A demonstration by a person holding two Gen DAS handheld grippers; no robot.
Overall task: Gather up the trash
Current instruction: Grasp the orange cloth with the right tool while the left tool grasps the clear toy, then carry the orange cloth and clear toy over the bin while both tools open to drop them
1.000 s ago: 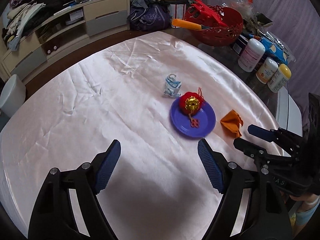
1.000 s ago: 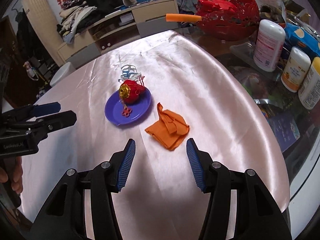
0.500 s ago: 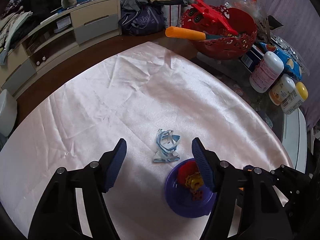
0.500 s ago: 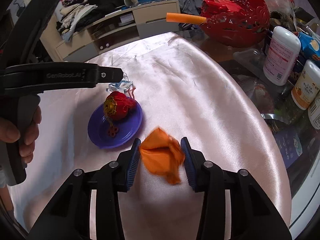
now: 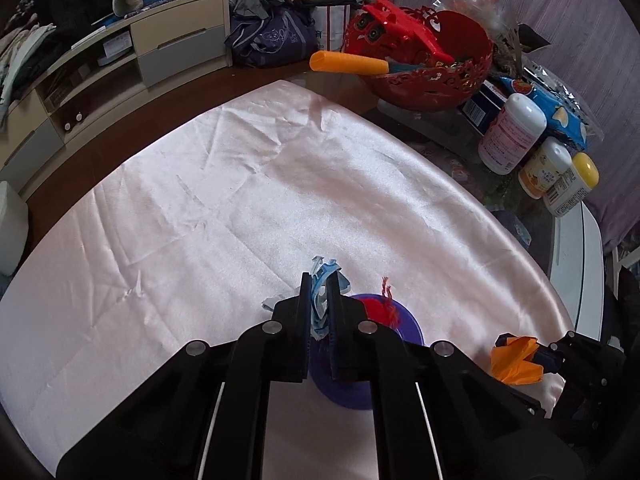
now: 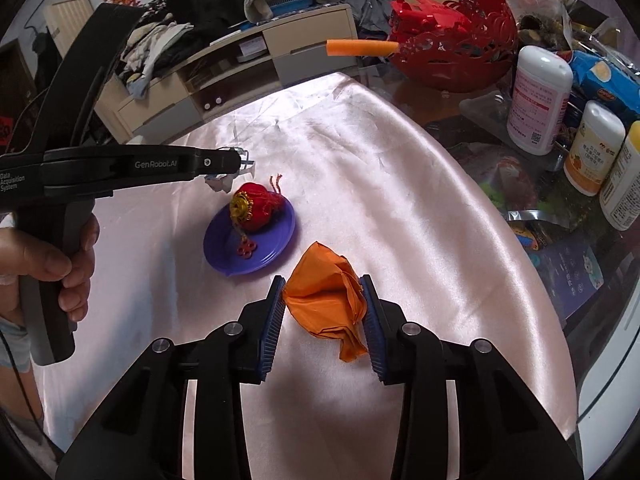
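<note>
My left gripper [image 5: 319,280] is shut on a crumpled blue-and-white wrapper [image 5: 325,269], just beyond the purple plate [image 5: 412,328]. From the right wrist view the left gripper [image 6: 236,162] shows side-on, the wrapper [image 6: 218,182] poking out under its tips. My right gripper [image 6: 323,280] has its jaws closing, both pads pressing a crumpled orange paper [image 6: 324,300] above the pink cloth. That paper [image 5: 514,362] also appears at the lower right of the left wrist view. A red ornament [image 6: 256,206] lies on the plate [image 6: 276,240].
A red basket [image 5: 432,80] with a toy and an orange foam handle [image 5: 348,63] stands at the back right. Several bottles [image 5: 512,136] and snack packs crowd the glass table's right side. A hand [image 6: 52,264] grips the left tool. A low cabinet [image 5: 176,48] lies beyond.
The left gripper moved forward over the wrapper and shut on it. The right gripper's jaws narrowed around the orange paper, which now sits pinched between the pads.
</note>
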